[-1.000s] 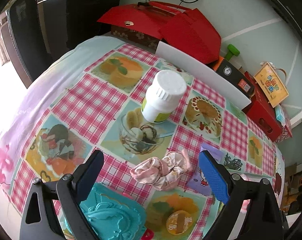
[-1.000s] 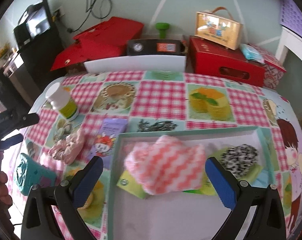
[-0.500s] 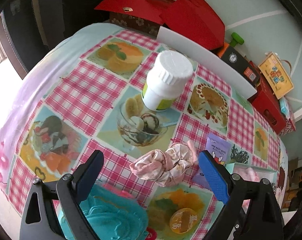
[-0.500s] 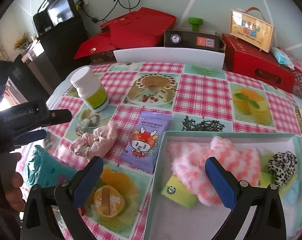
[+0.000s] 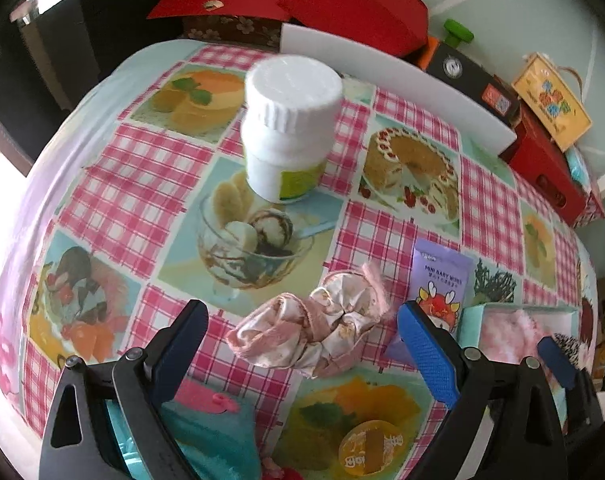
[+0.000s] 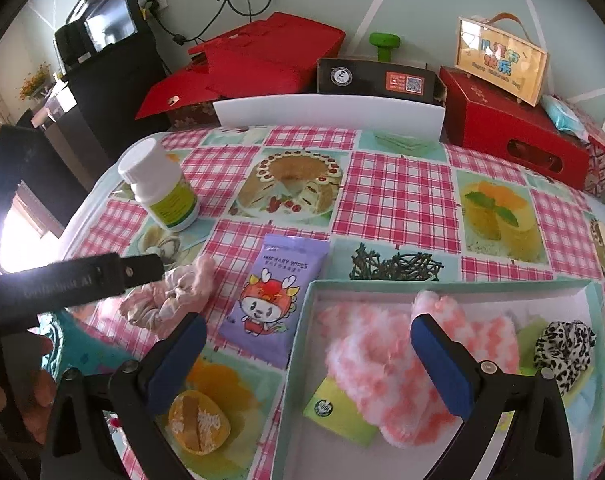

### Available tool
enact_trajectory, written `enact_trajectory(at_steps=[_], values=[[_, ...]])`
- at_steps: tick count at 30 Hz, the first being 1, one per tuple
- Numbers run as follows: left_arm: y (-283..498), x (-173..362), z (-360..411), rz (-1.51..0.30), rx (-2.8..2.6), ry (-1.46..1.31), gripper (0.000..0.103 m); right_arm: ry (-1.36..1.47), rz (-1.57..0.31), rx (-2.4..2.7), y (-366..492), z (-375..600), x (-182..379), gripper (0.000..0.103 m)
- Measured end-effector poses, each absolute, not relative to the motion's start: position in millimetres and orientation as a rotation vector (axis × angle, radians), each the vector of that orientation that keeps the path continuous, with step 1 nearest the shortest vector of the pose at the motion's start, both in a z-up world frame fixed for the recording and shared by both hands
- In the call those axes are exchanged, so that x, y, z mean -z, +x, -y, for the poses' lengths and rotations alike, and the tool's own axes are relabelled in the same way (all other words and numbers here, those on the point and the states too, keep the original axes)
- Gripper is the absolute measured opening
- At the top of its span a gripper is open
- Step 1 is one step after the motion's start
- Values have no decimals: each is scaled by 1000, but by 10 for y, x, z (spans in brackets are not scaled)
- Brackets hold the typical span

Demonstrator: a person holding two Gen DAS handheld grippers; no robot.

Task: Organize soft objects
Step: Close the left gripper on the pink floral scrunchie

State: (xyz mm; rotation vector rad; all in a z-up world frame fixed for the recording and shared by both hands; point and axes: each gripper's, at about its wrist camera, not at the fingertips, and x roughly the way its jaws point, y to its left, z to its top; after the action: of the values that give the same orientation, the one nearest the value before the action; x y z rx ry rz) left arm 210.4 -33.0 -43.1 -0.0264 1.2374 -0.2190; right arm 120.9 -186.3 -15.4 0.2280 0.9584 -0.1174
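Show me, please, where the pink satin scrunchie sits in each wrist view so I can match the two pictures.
Left wrist: pink scrunchie lies low centre, between the open left gripper fingers.
Right wrist: scrunchie sits lower left, beside the purple wipes pack.
Shared landmark: white bottle.

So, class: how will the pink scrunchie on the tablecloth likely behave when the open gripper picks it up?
The scrunchie looks like crumpled, gathered fabric, so it will probably squash and droop. It seems light and unlikely to roll. The left gripper stands open around it.

Crumpled pink scrunchie (image 5: 314, 330) lies on tablecloth beside wipes.
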Motion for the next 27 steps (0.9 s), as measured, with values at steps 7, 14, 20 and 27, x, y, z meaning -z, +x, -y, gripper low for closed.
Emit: enact_trajectory(at_steps=[7,14,20,27], values=[[2143,563,506,-1263,246,30,96,244,-961,130,1197,1916,180,103],[2149,683,647,-1284,254,77,96,258,-963,145,1190,1971,197,103],[2175,810,758,-1304,241,117,95,273,-960,152,1176,2005,198,103],[2155,916,927,-1315,254,157,83,289,-952,161,1159,2042,186,103]])
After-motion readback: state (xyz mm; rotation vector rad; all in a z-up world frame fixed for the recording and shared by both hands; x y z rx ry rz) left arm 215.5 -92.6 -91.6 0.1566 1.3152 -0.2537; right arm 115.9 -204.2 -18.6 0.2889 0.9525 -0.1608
